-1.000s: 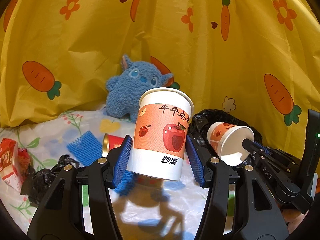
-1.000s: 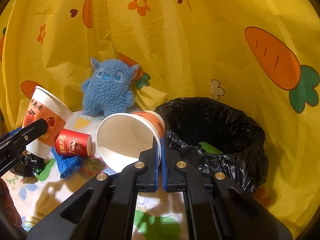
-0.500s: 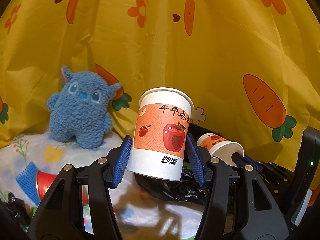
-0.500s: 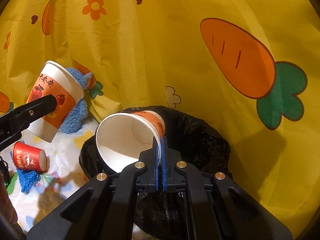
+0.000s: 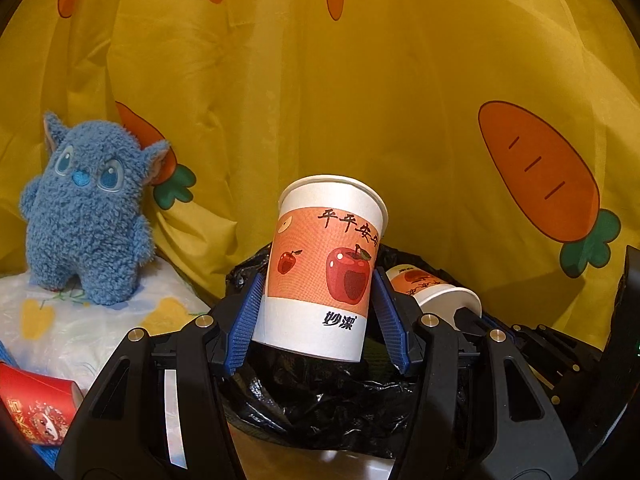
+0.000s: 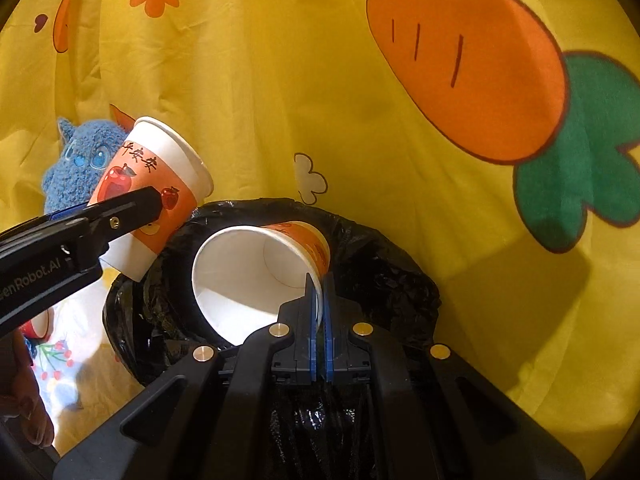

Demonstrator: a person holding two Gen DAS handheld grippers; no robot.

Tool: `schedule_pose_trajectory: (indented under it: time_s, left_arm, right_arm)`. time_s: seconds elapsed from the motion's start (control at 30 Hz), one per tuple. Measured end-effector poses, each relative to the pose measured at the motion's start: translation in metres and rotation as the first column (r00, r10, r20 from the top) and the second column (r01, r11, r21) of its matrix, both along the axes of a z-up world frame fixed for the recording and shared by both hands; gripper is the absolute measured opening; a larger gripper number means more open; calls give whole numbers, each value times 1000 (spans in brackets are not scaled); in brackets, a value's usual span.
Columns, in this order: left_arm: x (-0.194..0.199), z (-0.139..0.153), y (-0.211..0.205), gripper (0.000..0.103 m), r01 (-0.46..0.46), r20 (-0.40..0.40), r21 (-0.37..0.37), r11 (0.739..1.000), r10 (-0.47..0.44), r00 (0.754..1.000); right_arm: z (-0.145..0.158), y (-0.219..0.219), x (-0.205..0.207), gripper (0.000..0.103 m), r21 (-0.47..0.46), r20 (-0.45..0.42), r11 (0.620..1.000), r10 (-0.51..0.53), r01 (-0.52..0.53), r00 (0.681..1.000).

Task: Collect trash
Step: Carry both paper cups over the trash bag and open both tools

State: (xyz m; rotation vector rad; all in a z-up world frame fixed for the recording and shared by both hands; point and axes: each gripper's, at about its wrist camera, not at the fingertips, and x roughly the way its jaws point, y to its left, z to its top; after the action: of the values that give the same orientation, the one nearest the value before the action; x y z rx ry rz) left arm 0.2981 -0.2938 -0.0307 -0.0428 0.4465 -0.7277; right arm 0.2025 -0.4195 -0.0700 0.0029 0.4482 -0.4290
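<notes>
Both paper cups now hang over the black bin bag (image 6: 384,264) at lower middle. The left gripper (image 5: 320,320) squeezes the upright apple cup (image 5: 324,268); the right gripper (image 6: 319,320), pressed together, pinches the tipped cup's (image 6: 248,276) rim. Dropping comes next.

Each fisheye camera sits just behind its own gripper's fingers, looking forward and slightly downward at close range toward the yellow carrot-print curtain (image 6: 320,80), and both views share the black-lined bin (image 5: 320,412), the blue plush toy (image 5: 86,216) and the two apple-print cups (image 6: 152,196).
</notes>
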Motion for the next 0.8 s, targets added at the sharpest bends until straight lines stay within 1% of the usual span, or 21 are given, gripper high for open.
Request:
schedule_pose_trajectory:
  time_s: [0.37, 0.4, 0.47, 0.53, 0.57, 0.6, 0.63, 0.7, 0.73, 0.8]
  left_arm:
    - [13, -12, -24, 56, 62, -37, 18, 998, -61, 997]
    - [14, -13, -25, 58, 67, -47, 16, 998, -66, 997]
    - [18, -17, -27, 58, 81, -69, 22, 996, -80, 994]
    - [18, -19, -30, 60, 103, -75, 28, 994, -101, 992]
    - [16, -20, -31, 63, 107, -73, 38, 994, -104, 992]
    - [16, -21, -30, 71, 109, -74, 42, 993, -105, 992]
    - [16, -22, -28, 74, 105, -74, 40, 994, -101, 992]
    - [15, -23, -20, 79, 82, -78, 26, 996, -80, 994]
    - [16, -24, -16, 80, 72, -91, 17, 997, -70, 993]
    - [18, -24, -5, 81, 36, -102, 8, 999, -35, 994]
  right_arm:
    - [-9, -12, 3, 4, 6, -27, 1000, -16, 16, 1000]
    - [-9, -12, 2, 7, 7, -24, 1000, -13, 13, 1000]
    - [-9, -12, 1, 24, 3, -22, 1000, -16, 16, 1000]
    - [-9, -13, 1, 32, 11, -20, 1000, -18, 19, 1000]
    - [-9, -13, 0, 33, 11, -20, 1000, -19, 19, 1000]
    - [-10, -13, -1, 33, 10, -22, 1000, -17, 17, 1000]
    - [-10, -13, -2, 33, 7, -23, 1000, -17, 17, 1000]
    - [-9, -13, -3, 35, 5, -26, 1000, -19, 19, 999]
    - [-10, -13, -4, 37, 6, -28, 1000, -21, 21, 999]
    - [-10, -13, -7, 39, 10, -29, 1000, -21, 21, 999]
